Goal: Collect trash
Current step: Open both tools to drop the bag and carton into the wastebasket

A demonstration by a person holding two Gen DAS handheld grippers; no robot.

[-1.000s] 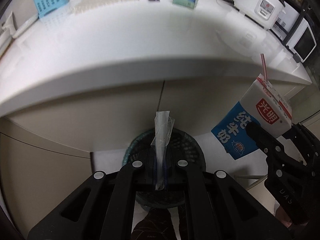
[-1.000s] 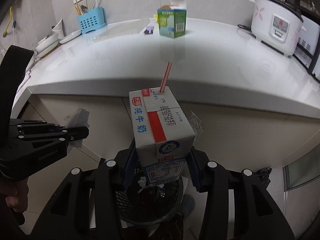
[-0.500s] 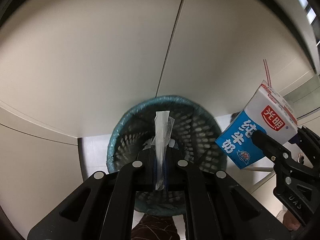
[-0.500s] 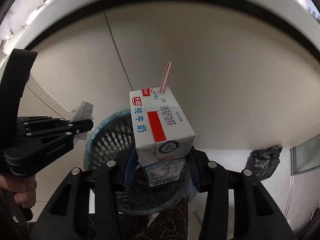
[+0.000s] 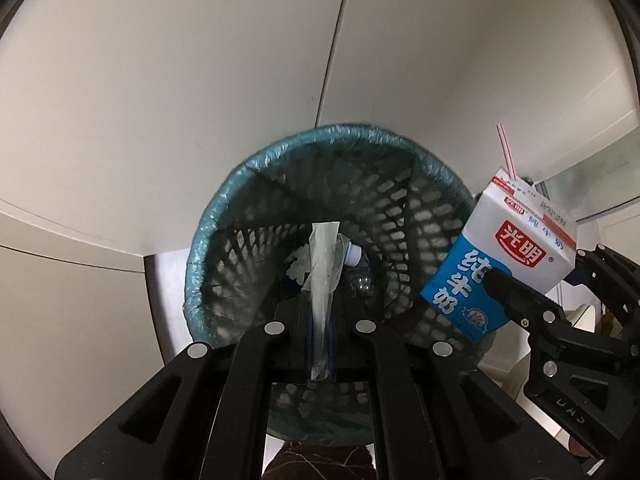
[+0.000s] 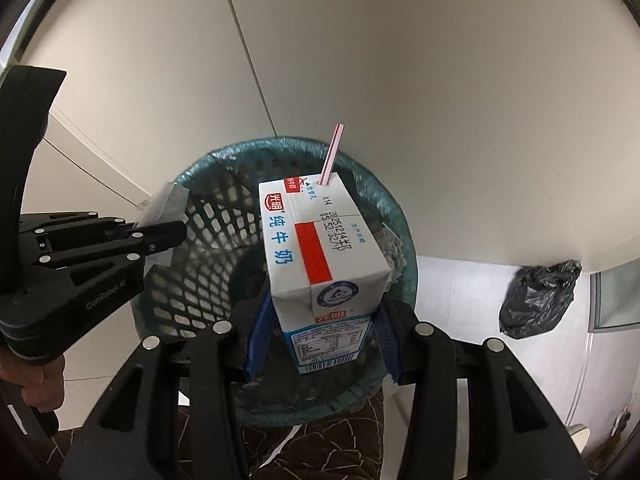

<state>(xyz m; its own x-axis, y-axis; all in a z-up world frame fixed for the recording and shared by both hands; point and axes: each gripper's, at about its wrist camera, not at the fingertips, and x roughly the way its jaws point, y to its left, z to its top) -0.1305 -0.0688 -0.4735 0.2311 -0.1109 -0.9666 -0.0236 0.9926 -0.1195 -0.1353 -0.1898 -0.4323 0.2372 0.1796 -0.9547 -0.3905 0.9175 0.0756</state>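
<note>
My left hand-held gripper (image 5: pixel 320 316) pinches a clear wrapper (image 5: pixel 323 268) and my right hand-held gripper (image 6: pixel 320 344) clamps the milk carton (image 6: pixel 320 248), both above the mesh bin's rim (image 6: pixel 404 240), cabinet doors (image 5: pixel 200 80) close behind.

I'm looking at what reads as a home kitchen or utility corner: plain cream cabinet doors (image 5: pixel 200 92) with a thin vertical seam fill the background above a pale tiled floor (image 6: pixel 460 292). A mesh wastebasket (image 5: pixel 224 240) lined with a teal bag stands against them, and a knotted black rubbish bag (image 6: pixel 538 306) lies on the floor nearby.
</note>
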